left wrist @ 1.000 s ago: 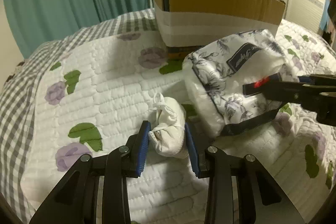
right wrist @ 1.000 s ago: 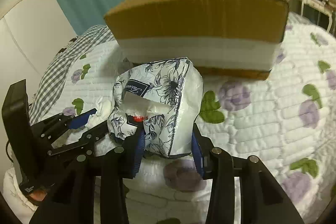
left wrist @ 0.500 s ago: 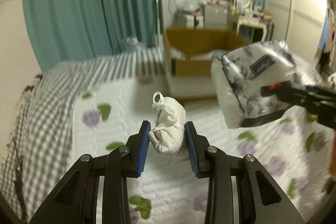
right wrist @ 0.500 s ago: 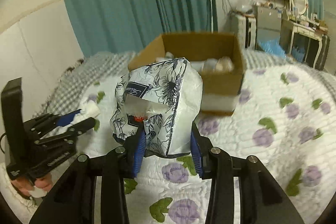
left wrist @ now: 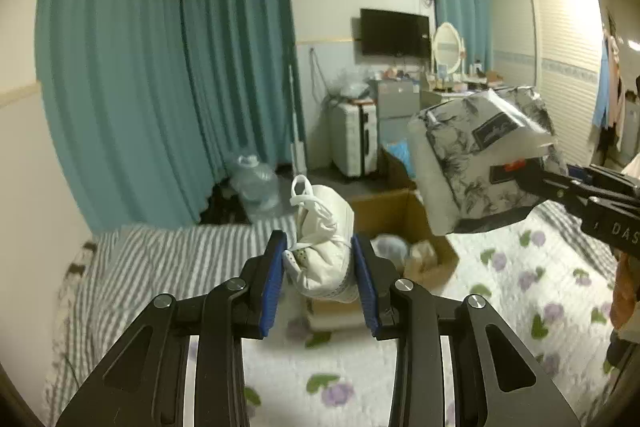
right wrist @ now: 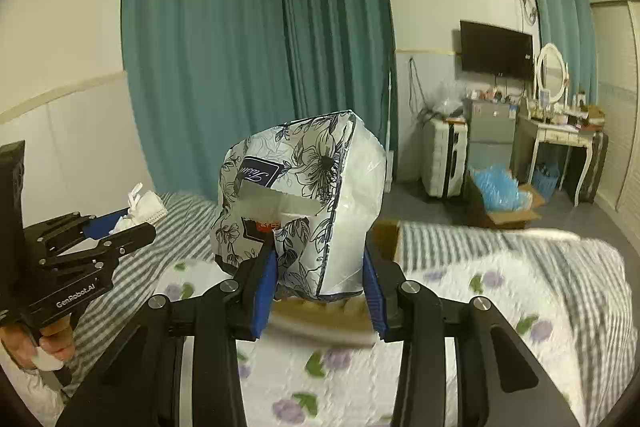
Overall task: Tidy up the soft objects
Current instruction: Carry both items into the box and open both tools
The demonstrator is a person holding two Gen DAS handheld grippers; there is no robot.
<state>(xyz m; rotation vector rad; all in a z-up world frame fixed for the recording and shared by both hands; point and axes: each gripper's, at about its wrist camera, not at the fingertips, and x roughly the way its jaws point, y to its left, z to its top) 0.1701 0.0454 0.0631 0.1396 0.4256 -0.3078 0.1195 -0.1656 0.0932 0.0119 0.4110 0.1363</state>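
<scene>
While both are raised above the bed (left wrist: 520,267), the left gripper (left wrist: 320,263) clamps a white shoe (left wrist: 324,227) and the right gripper (right wrist: 318,275) grips a floral tissue pack (right wrist: 304,187) over the cardboard box (left wrist: 400,211)

The left gripper (right wrist: 132,223) carries white lettering "GenRobot.AI" along its black body. The right gripper (left wrist: 520,175) shows the letters "DAS" before the frame edge cuts them off. The tissue pack (right wrist: 300,203) bears a dark label in script too small to read.
</scene>
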